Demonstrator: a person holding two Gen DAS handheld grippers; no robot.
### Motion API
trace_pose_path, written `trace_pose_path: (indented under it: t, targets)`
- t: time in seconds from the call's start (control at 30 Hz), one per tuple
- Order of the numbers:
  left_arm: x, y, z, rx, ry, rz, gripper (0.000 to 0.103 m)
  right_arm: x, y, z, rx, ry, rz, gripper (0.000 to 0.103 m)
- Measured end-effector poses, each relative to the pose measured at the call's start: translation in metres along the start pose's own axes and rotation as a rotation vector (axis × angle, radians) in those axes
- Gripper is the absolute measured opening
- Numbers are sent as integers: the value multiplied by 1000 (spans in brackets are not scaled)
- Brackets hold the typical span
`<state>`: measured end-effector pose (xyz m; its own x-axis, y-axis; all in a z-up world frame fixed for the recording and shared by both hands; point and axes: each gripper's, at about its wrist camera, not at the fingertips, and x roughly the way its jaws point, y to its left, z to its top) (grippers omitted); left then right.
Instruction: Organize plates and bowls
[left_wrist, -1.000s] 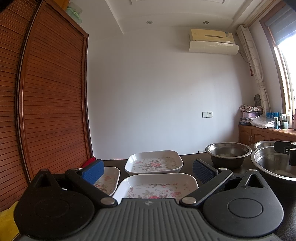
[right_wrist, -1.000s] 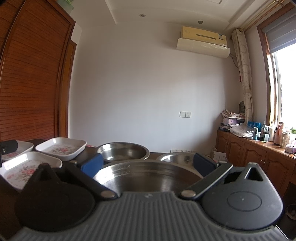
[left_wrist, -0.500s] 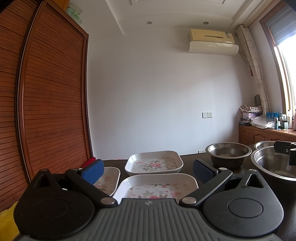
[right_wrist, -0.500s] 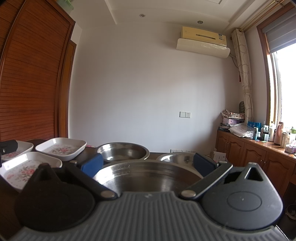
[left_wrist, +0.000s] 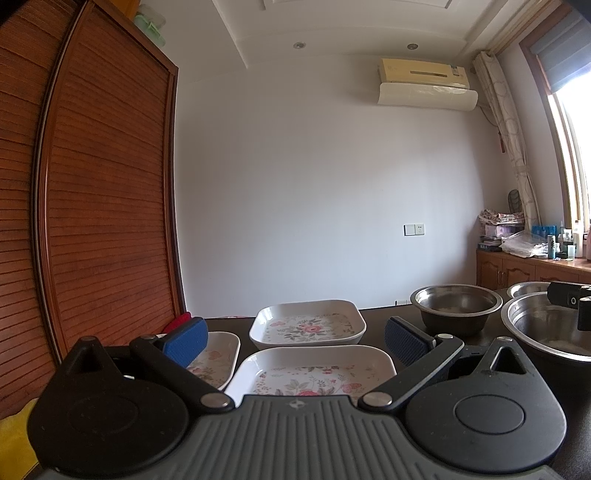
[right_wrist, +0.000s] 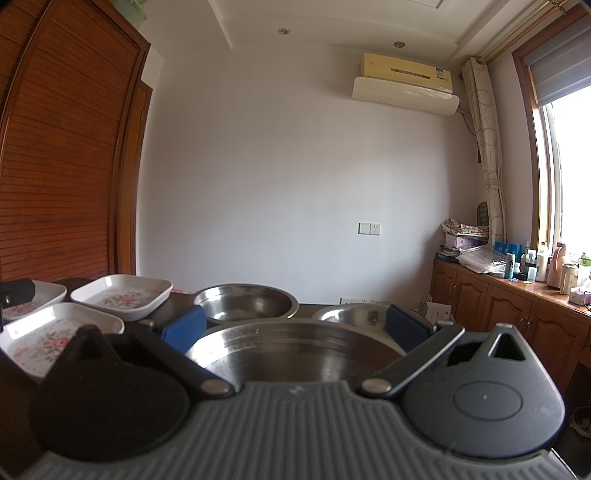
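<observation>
Three white square floral plates lie on the dark table: the near plate sits right in front of my open left gripper, a far plate lies behind it, and a left plate is partly hidden by the left finger. Three steel bowls stand to the right. A large bowl lies directly before my open right gripper, with a medium bowl and a further bowl behind it. Nothing is held by either gripper.
A brown slatted wardrobe rises along the table's left side. A red object lies at the far left corner and a yellow cloth at the near left. Wooden cabinets with bottles stand under the window on the right.
</observation>
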<state>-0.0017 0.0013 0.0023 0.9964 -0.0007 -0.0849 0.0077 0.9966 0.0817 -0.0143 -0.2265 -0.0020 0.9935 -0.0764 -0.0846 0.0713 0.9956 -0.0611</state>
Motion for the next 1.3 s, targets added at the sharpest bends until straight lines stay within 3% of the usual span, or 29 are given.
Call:
trace_pose_path:
  t: [0.7,1.0,1.3]
  targets:
    - [0,2,0,-26,-19,1,103,-3,6,2,-16,-17,14,103]
    - [0,7,1,-15,13,-14,103,-21,31,25,-56,-54,116,103]
    - [-9,30,18,6,37,-21,103,-20,54,32,-84,7,254,103]
